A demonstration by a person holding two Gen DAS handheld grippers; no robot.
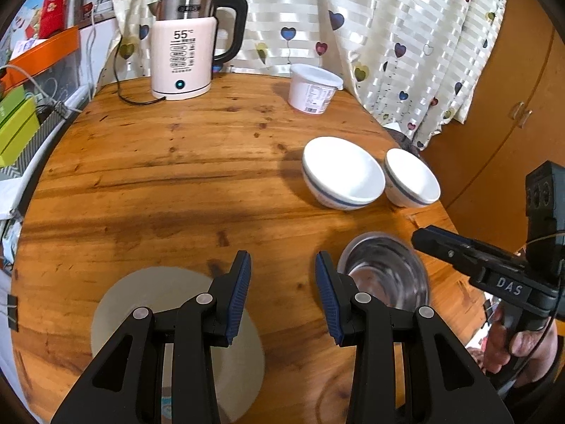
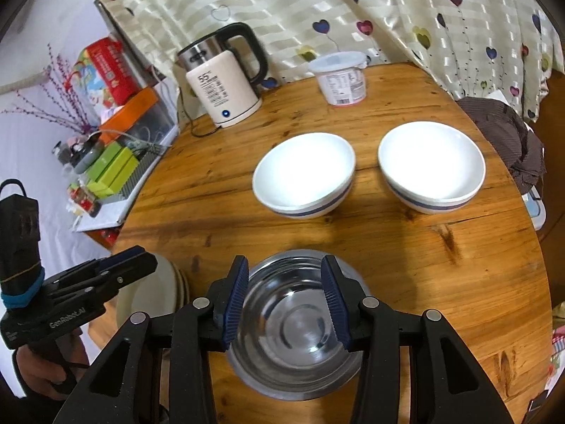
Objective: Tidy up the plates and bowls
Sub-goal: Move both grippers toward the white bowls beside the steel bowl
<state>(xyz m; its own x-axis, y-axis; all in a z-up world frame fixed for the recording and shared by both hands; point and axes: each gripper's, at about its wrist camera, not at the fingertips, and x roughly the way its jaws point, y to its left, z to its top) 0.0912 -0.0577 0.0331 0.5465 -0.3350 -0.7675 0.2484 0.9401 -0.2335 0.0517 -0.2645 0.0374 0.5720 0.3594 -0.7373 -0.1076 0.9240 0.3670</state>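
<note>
Both tongs, left gripper (image 1: 282,279) and right gripper (image 2: 286,295), are held parted, empty. The steel bowl (image 2: 293,328) is judged light, rigid, slippery; its rim should be pinched.

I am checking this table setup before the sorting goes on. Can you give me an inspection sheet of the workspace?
Surface: round wooden table, knotty, dry.
Job's things: two white bowls with blue bands side by side, apart; steel bowl near edge; stack of pale plates beside it.
Clutter: electric kettle and white lidded tub at the far edge.
Grippers: left gripper open over bare wood; right gripper open above the steel bowl, holding nothing.
Cables: kettle cord trails off the table.
Surroundings: heart-print curtain, boxes on a side shelf, wooden cabinet.
</note>
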